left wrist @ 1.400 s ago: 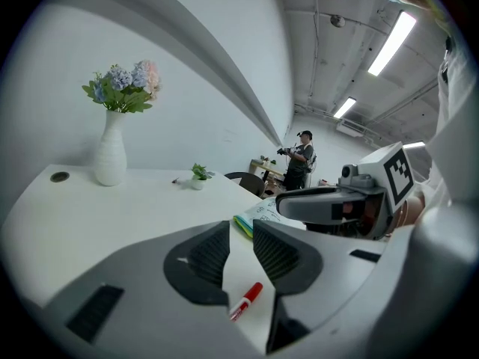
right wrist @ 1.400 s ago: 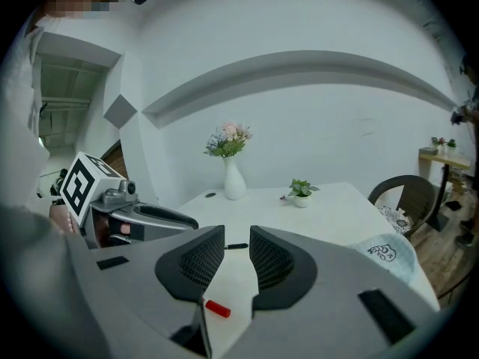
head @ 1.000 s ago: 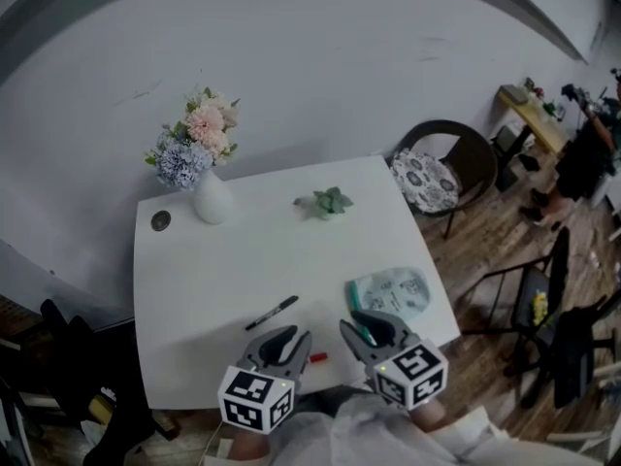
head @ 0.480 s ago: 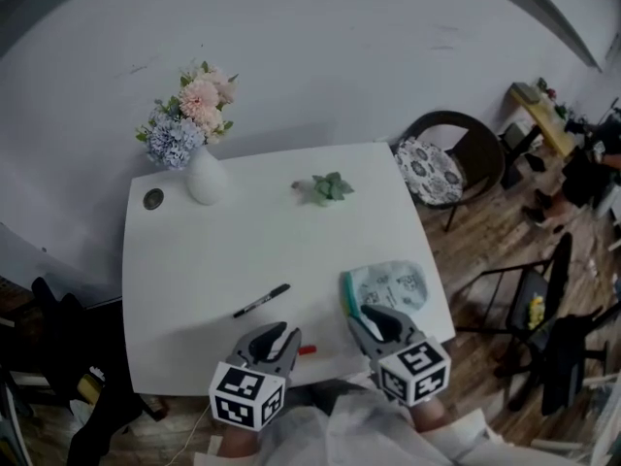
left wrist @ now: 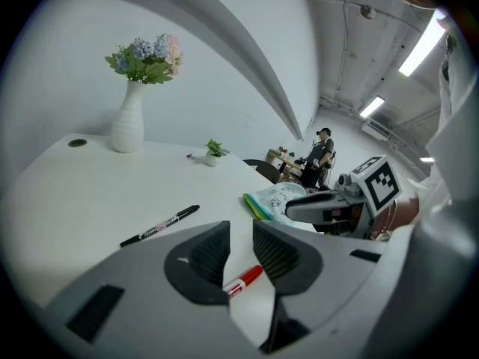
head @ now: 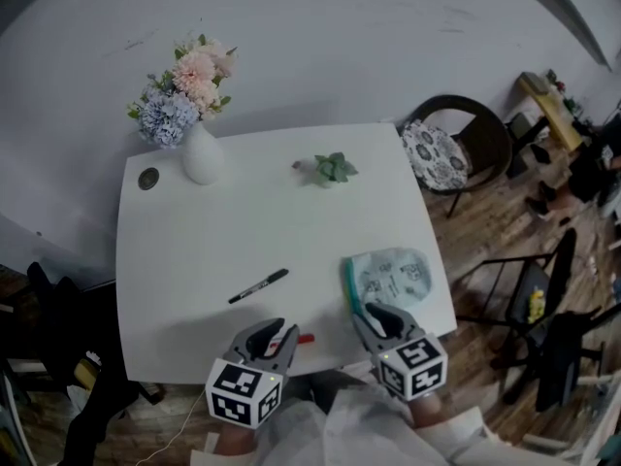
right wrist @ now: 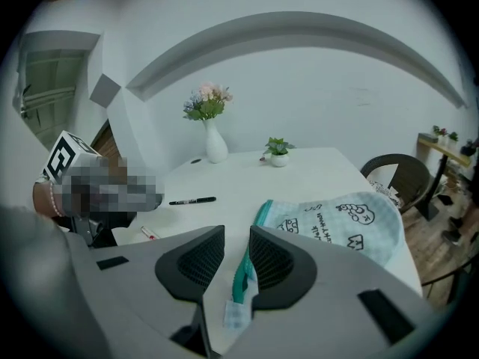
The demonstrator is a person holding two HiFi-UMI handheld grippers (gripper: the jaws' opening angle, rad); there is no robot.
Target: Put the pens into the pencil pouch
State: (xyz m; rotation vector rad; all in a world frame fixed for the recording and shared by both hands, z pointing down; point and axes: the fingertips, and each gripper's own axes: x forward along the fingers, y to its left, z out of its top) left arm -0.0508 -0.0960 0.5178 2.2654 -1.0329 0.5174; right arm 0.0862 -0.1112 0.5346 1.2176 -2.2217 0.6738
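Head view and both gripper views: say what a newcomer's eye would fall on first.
At the near edge of the white table the two grippers stand out: the left gripper hovers with open fingers over a red pen, and the right gripper has the teal edge of the pencil pouch between its open fingers. Farther out a black marker lies on the table, and a vase of flowers stands at its far left corner.

Mint doodle-printed pouch (head: 391,278), black pen (head: 258,286), red pen (head: 305,339), white table (head: 223,231).

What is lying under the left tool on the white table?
A red-and-white pen lies on the white table below the open left tool; its nearer end is covered by the tool.
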